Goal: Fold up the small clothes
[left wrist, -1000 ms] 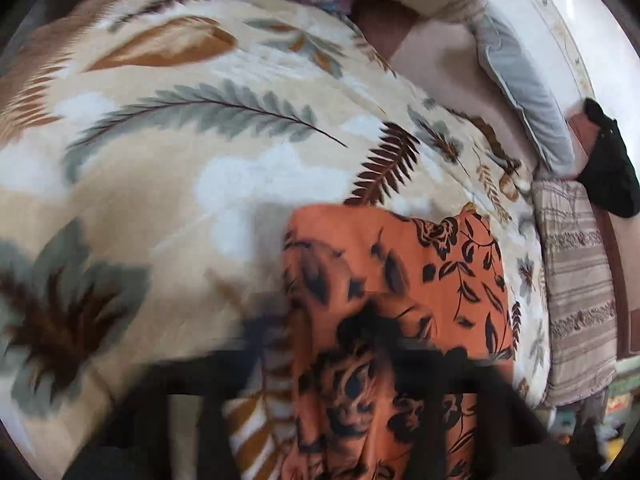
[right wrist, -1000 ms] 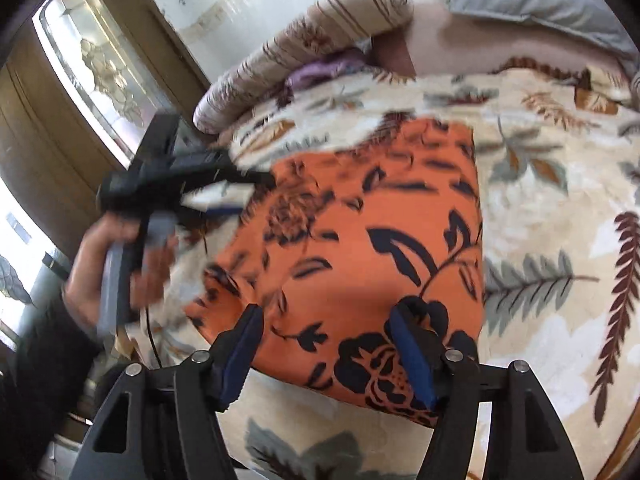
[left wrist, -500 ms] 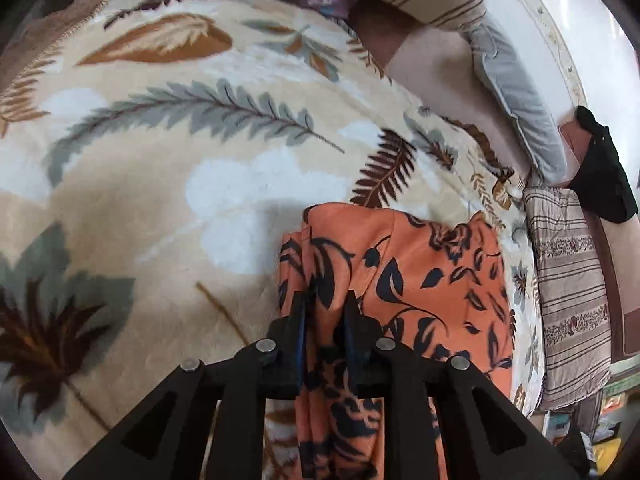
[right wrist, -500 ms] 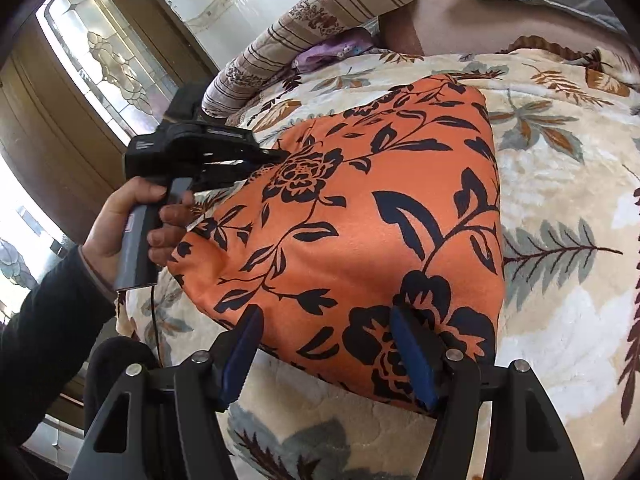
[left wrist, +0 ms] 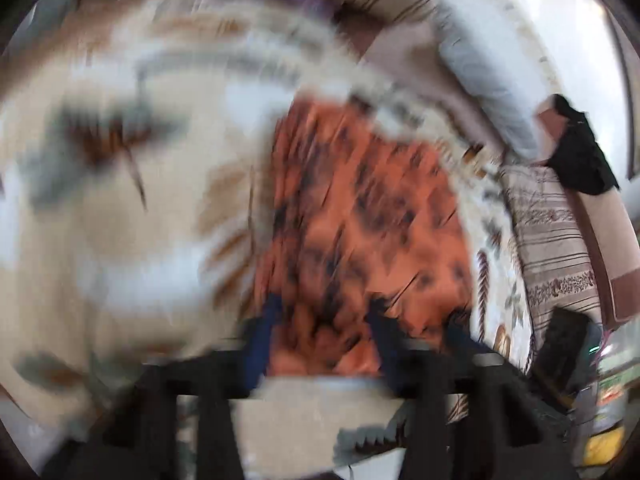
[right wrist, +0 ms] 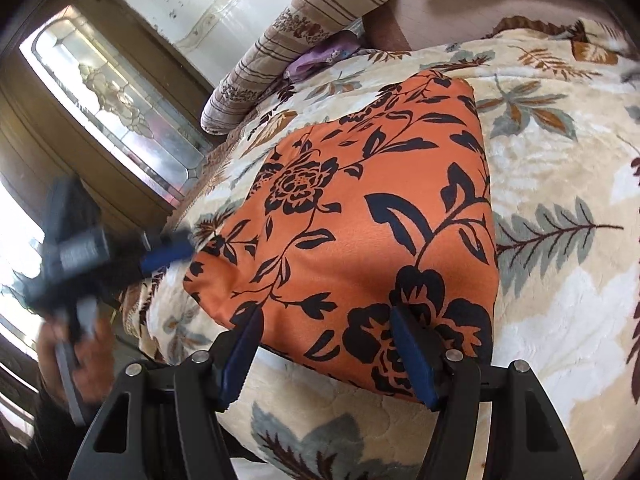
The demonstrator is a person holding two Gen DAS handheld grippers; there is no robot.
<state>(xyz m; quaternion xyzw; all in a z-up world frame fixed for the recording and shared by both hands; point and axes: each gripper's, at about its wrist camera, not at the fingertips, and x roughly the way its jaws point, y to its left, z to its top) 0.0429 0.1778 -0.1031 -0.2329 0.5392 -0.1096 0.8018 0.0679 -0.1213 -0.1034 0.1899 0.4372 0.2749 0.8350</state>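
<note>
the cream plush blanket printed with grey-green and brown leaves (right wrist: pixel 560 168) covers the whole bed, and the task's thing lies on its near left part, close to the bed's left edge: an orange satin-like cloth with a dark navy flower-and-vine print (right wrist: pixel 360 216). in the right wrist view it sits as a neat, slightly puffed rectangle with doubled, rounded edges along its right and near sides, so i judge at least one fold already made. no loose sleeve or flap shows; what garment it is i cannot tell. whether a further halving is wanted, or only smoothing and setting aside, the pictures do not settle. no other small clothes waiting to be folded are clearly in sight; a purple bundle (right wrist: pixel 320 54) lies at the far side beside a striped beige bolster (right wrist: pixel 288 44), and it may or may not belong to the job.

the right gripper (right wrist: pixel 326 354) hovers at the near edge of the cloth with its blue-padded fingers (right wrist: pixel 412 356) well apart, straddling the edge without pinching it.

the left gripper (right wrist: pixel 170 250), held by a hand (right wrist: pixel 76 356) at the left, is just beside the cloth's left corner. its own view is heavily smeared, and there its fingers (left wrist: pixel 264 336) seem spread with orange cloth between them; its jaws are closing, but no pad visibly presses on fabric, so i judge the cloth free of it.
</note>
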